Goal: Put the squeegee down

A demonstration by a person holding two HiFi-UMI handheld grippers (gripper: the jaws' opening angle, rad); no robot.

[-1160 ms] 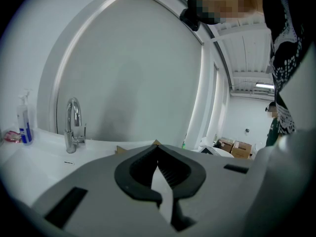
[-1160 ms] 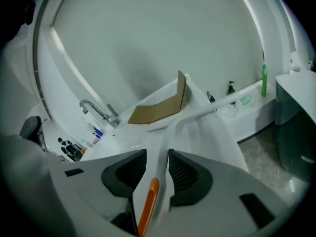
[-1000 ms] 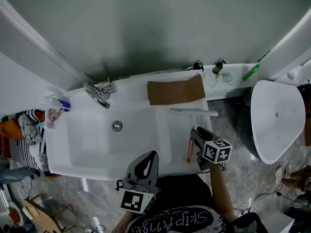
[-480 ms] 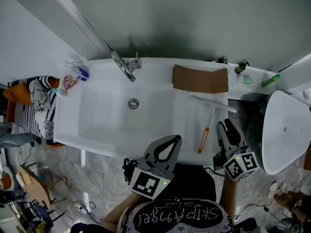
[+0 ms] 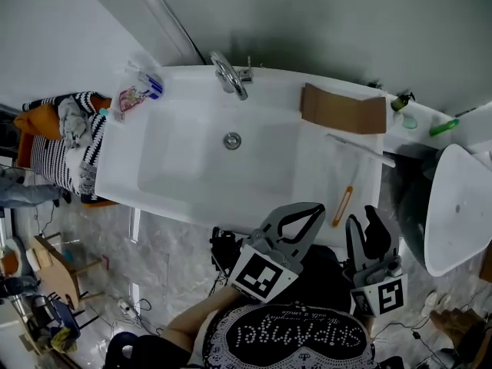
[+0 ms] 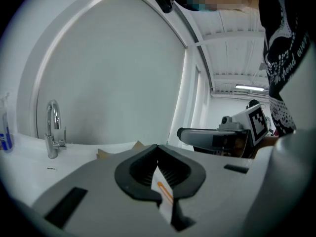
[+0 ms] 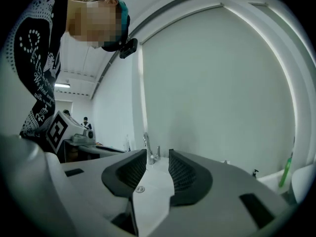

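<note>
The squeegee (image 5: 343, 205) lies flat in the white bathtub (image 5: 154, 202) near its right end, orange handle toward me and long pale blade (image 5: 360, 150) away. No gripper touches it. My left gripper (image 5: 317, 206) is shut with nothing held, its tips just short of the tub's near rim and left of the handle. Through its jaws in the left gripper view (image 6: 157, 147) a strip of the orange handle (image 6: 163, 192) shows. My right gripper (image 5: 363, 217) stands open and empty below the tub's right corner; its jaws (image 7: 157, 153) frame the faucet (image 7: 149, 153).
A chrome faucet (image 5: 229, 74) and a cardboard sheet (image 5: 344, 110) sit on the tub's far rim. Toiletries (image 5: 138, 92) lie at the far left corner, bottles (image 5: 443, 127) at the far right. A white basin (image 5: 457, 206) stands right, striped clothes (image 5: 65, 141) left.
Both grippers have drawn back from the tub toward the person; the right one left the squeegee handle's side. The squeegee stays lying in the tub. The head view swung.
</note>
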